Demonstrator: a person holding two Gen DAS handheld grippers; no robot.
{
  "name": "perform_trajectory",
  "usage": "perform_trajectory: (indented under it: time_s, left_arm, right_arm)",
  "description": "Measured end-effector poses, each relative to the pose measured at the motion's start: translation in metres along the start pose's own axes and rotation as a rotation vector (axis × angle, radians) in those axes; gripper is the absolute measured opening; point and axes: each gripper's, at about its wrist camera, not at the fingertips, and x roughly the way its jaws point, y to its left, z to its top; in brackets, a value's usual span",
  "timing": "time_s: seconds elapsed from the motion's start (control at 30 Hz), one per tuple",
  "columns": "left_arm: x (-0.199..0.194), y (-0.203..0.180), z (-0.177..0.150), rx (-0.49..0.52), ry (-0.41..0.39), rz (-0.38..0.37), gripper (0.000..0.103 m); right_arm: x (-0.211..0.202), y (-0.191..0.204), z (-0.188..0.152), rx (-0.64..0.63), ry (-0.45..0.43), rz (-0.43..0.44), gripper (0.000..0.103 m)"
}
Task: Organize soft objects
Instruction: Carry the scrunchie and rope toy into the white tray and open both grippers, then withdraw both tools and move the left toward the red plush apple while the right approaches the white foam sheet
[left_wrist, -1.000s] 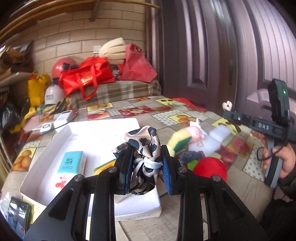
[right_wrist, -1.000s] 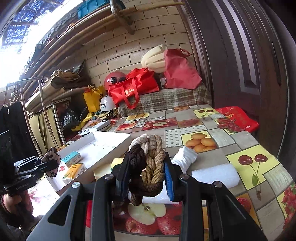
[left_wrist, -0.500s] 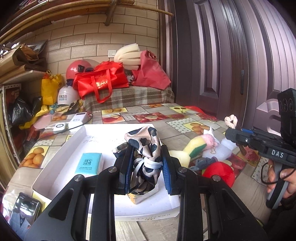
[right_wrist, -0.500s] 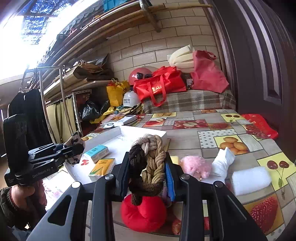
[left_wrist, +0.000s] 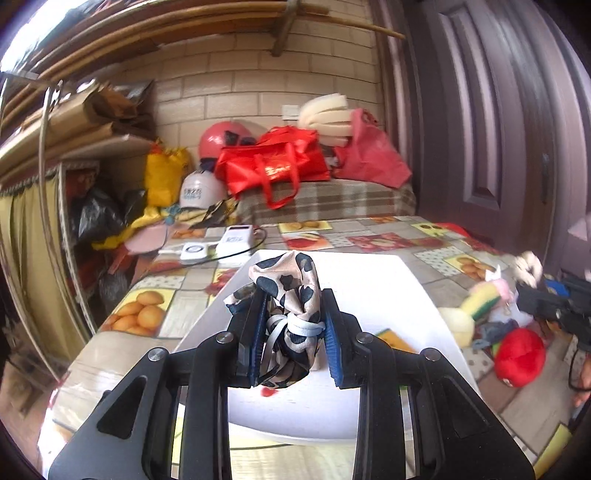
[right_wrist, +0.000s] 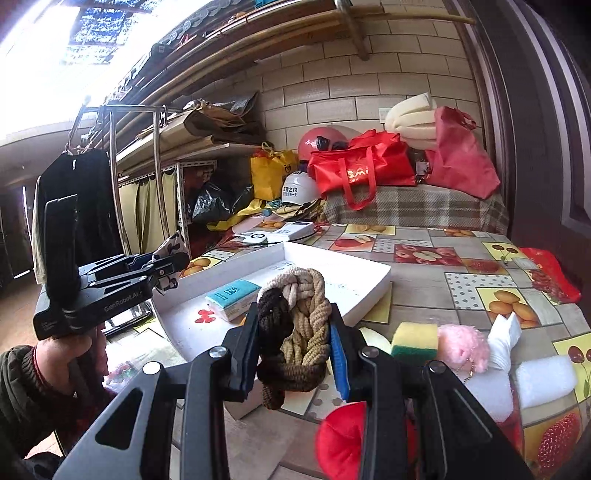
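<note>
While everything sits on a surface (right_wrist: 417, 273) covered in a fruit-print cloth, the biggest thing on it is a shallow white tray (right_wrist: 373, 275), which fills the middle of the left wrist view (left_wrist: 373, 288) and lies around 10 o'clock from the right claw in its own view. Inside the tray there's a small teal-topped tissue pack (right_wrist: 232, 297), with a little red mark on the tray floor just beside it.

Next down in size: a red plush thing (left_wrist: 519, 360) at about 3 o'clock of the left wrist view, outside the tray, and in the right wrist view it shows at 6 o'clock (right_wrist: 341, 441), partly behind the claw's arm. Near it is a loose pile: a white foam piece (right_wrist: 543, 380), a pink fluffy ball (right_wrist: 460, 345), and a yellow-green sponge (right_wrist: 413, 341), all at roughly 4 o'clock, off the tray.

Left claw (left_wrist: 293, 334) is clamped tight on a cow-spotted fabric scrunchie (left_wrist: 290, 280), which bulges up above the pads, held over the tray. You can see that same claw from the side at 9 o'clock in the right view (right_wrist: 168, 264), with a hand (right_wrist: 61, 356) on its grip.

Right claw (right_wrist: 293, 352) is squeezed shut on a braided rope knot (right_wrist: 299, 317) in tan, cream and dark brown, held over the tray's near edge.
</note>
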Motion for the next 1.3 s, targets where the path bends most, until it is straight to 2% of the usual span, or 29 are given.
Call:
perform_trajectory:
  time_s: [0.17, 0.4, 0.7, 0.9, 0.93, 1.0, 1.03, 1.07, 1.13, 1.3]
  left_arm:
    - [0.019, 0.024, 0.002, -0.058, 0.026, 0.03, 0.027]
    - [0.042, 0.021, 0.006, -0.03, 0.05, 0.039, 0.028]
    - [0.062, 0.04, 0.01, -0.128, 0.108, 0.033, 0.028]
    - [0.065, 0.041, 0.01, -0.125, 0.115, 0.042, 0.029]
    - [0.065, 0.041, 0.01, -0.122, 0.113, 0.047, 0.036]
    - [0.064, 0.041, 0.009, -0.119, 0.105, 0.073, 0.058]
    - [0.063, 0.042, 0.009, -0.12, 0.099, 0.083, 0.081]
    - [0.061, 0.042, 0.009, -0.121, 0.093, 0.089, 0.095]
    - [0.059, 0.043, 0.008, -0.119, 0.079, 0.101, 0.103]
    - [0.057, 0.042, 0.007, -0.108, 0.075, 0.121, 0.103]
  right_arm:
    - [0.02, 0.015, 0.003, -0.009, 0.028, 0.035, 0.033]
    - [0.059, 0.03, 0.007, -0.014, 0.082, 0.05, 0.033]
    - [0.098, 0.026, 0.015, -0.019, 0.083, -0.035, 0.033]
    - [0.12, 0.024, 0.019, 0.0, 0.132, -0.055, 0.038]
    - [0.121, 0.025, 0.019, -0.005, 0.136, -0.063, 0.044]
    - [0.118, 0.027, 0.019, -0.015, 0.126, -0.068, 0.061]
    - [0.115, 0.028, 0.019, -0.019, 0.116, -0.078, 0.077]
    - [0.114, 0.028, 0.019, -0.022, 0.107, -0.086, 0.085]
    - [0.111, 0.03, 0.019, -0.031, 0.092, -0.092, 0.085]
    - [0.109, 0.033, 0.019, -0.039, 0.085, -0.097, 0.088]
